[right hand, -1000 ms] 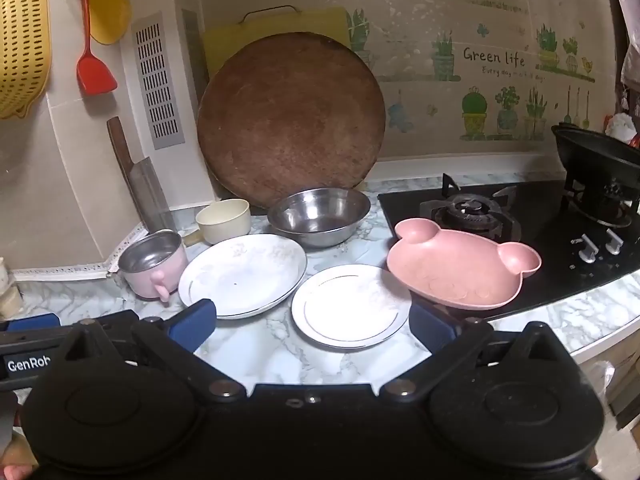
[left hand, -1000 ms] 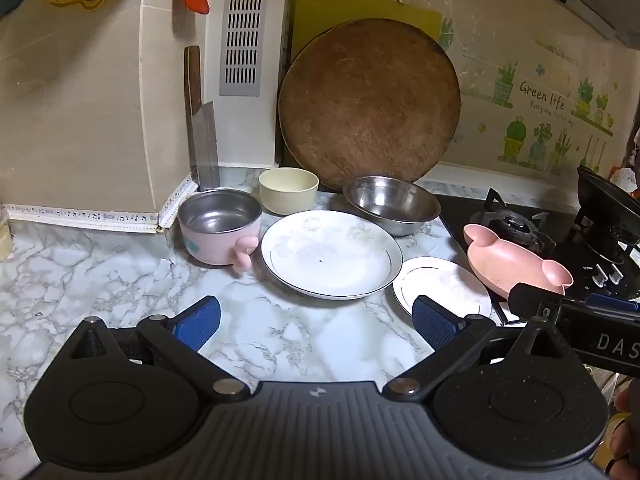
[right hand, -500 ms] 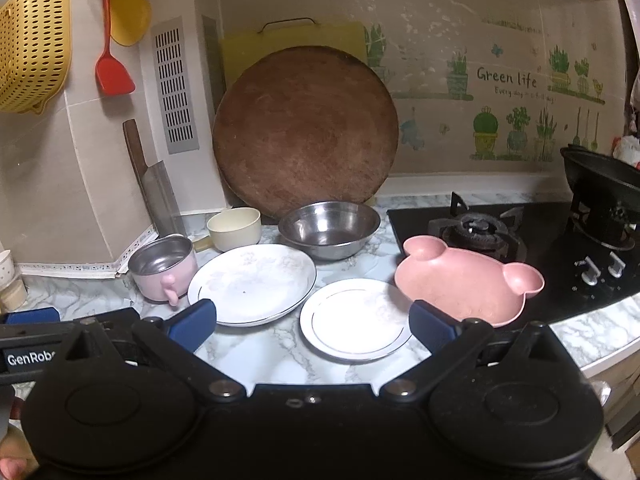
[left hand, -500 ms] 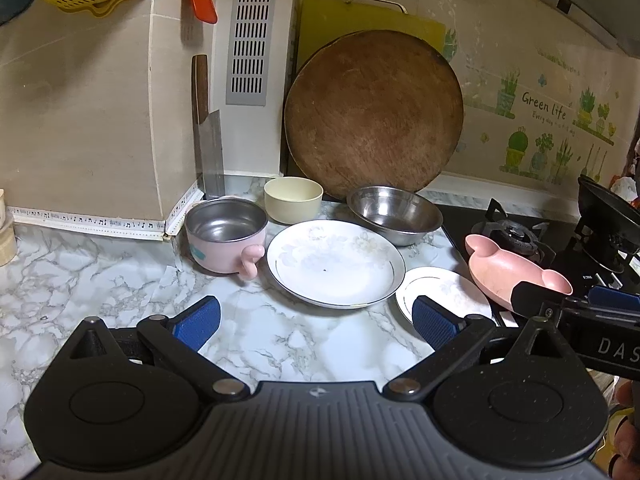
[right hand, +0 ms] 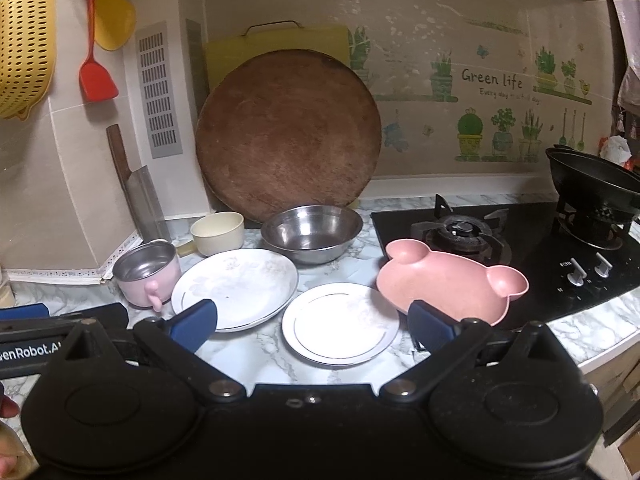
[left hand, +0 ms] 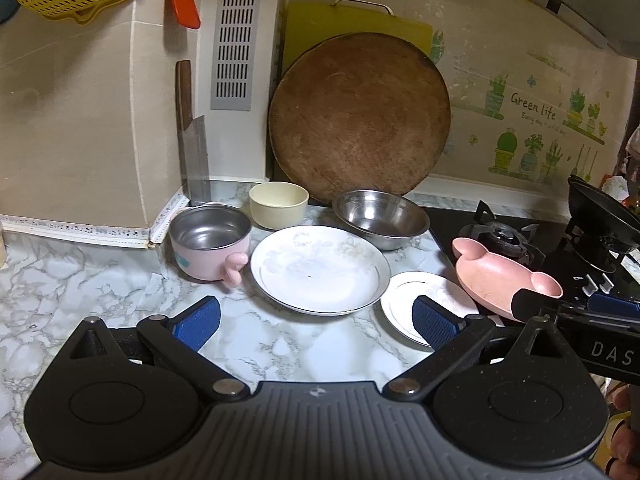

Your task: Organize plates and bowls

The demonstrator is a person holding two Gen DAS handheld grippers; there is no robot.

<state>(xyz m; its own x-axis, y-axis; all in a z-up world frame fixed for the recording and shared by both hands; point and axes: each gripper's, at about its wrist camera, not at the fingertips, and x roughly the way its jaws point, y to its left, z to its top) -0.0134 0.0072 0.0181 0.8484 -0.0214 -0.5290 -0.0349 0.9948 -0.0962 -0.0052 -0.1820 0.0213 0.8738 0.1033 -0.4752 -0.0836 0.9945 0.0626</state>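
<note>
On the marble counter (left hand: 80, 280) lie a large white plate (left hand: 320, 268) (right hand: 236, 286), a small white plate (left hand: 404, 304) (right hand: 340, 322), a pink bear-shaped plate (left hand: 496, 280) (right hand: 444, 280) partly on the stove, a steel bowl (left hand: 380, 218) (right hand: 312, 232), a cream bowl (left hand: 278, 204) (right hand: 218, 232) and a pink steel-lined cup (left hand: 208, 242) (right hand: 146, 272). My left gripper (left hand: 316, 322) is open and empty, in front of the large plate. My right gripper (right hand: 312, 326) is open and empty, in front of the small plate.
A round wooden board (left hand: 358, 118) and a yellow cutting board (right hand: 276, 46) lean on the back wall. A cleaver (left hand: 194, 152) stands in the corner. A gas stove (right hand: 500, 240) with a black wok (right hand: 592, 184) is at the right. A yellow colander (right hand: 24, 48) and a red spatula (right hand: 94, 76) hang at upper left.
Both grippers have drawn back and risen slightly, so the dishes sit lower and smaller in both views. Nothing on the counter has moved.
</note>
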